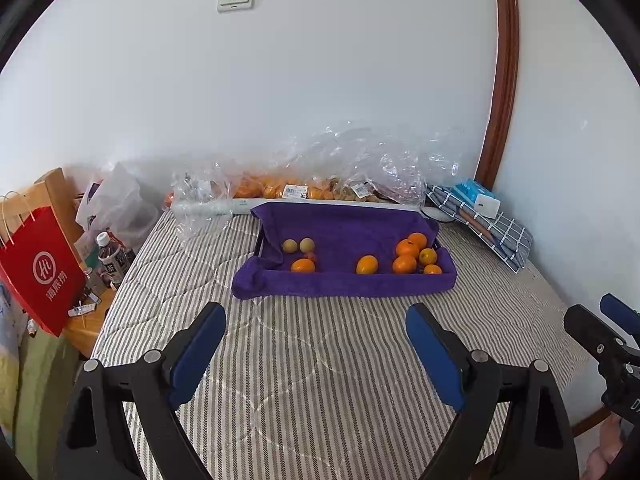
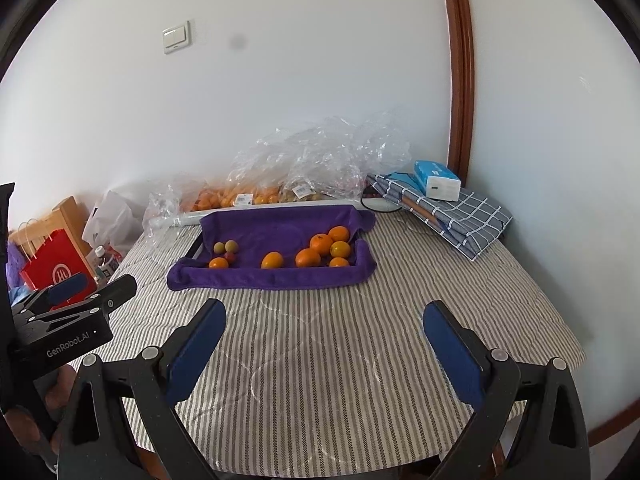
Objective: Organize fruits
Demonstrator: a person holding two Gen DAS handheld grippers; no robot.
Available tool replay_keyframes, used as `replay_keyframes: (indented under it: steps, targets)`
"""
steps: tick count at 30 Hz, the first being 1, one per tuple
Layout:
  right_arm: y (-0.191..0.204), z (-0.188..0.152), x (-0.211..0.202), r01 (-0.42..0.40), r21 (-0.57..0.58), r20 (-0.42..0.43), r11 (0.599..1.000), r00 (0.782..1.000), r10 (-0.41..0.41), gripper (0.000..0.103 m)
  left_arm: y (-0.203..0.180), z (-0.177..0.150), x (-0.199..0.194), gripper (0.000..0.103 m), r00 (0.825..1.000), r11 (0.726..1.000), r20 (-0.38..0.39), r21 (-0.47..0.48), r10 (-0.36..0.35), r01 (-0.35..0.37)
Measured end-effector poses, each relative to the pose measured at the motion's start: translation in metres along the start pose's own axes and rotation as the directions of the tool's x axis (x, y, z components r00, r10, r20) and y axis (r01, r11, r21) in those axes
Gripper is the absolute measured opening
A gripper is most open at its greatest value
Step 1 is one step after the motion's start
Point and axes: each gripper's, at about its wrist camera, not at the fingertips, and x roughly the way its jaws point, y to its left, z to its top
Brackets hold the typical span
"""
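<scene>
A tray lined with a purple towel [image 1: 344, 284] [image 2: 272, 278] sits on the striped table. In it, several oranges [image 1: 414, 256] [image 2: 326, 250] cluster at the right, one orange [image 1: 367, 265] [image 2: 272, 260] lies mid-tray, and another orange [image 1: 303, 265] [image 2: 218, 263] lies at the left beside two small yellow-green fruits [image 1: 298, 245] [image 2: 225, 247] and a small red fruit [image 2: 229, 256]. My left gripper [image 1: 316, 352] is open and empty, short of the tray. My right gripper [image 2: 324, 354] is open and empty, also short of the tray.
Clear plastic bags of oranges and small fruits [image 1: 280, 188] [image 2: 256, 196] lie behind the tray by the wall. A folded checked cloth with a tissue pack [image 1: 480, 216] [image 2: 444, 200] lies at the back right. A red paper bag [image 1: 40, 272] and bottles stand left of the table.
</scene>
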Motion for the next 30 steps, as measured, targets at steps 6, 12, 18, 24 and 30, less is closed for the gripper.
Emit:
replay_keyframes:
  steps: [6, 12, 18, 24, 30]
  targets:
    - [-0.0018, 0.0015, 0.0, 0.01, 0.002, 0.004, 1.0, 1.0, -0.01, 0.098, 0.0009, 0.0018, 0.0, 0.091, 1.0, 1.0, 0.003, -0.008, -0.004, 0.004]
    - [-0.0056, 0.0012, 0.0005, 0.008, 0.016, 0.003, 1.0, 1.0, -0.008, 0.098, 0.0008, 0.0023, 0.0, 0.091, 1.0, 1.0, 0.003, -0.011, -0.004, 0.004]
    - [-0.0075, 0.0014, -0.0011, 0.009, 0.02, 0.006, 1.0, 1.0, -0.009, 0.098, 0.0016, 0.0029, -0.0007, 0.091, 1.0, 1.0, 0.006, -0.008, -0.003, 0.003]
    - [-0.0085, 0.0004, -0.0008, 0.009, 0.019, 0.002, 1.0, 1.0, -0.009, 0.098, 0.0008, 0.0026, -0.0026, 0.092, 1.0, 1.0, 0.009, -0.003, 0.004, -0.004]
    - [-0.0101, -0.0008, -0.0031, 0.007, 0.022, 0.005, 1.0, 1.0, -0.008, 0.098, -0.0013, 0.0032, -0.0062, 0.092, 1.0, 1.0, 0.013, -0.005, 0.003, -0.003]
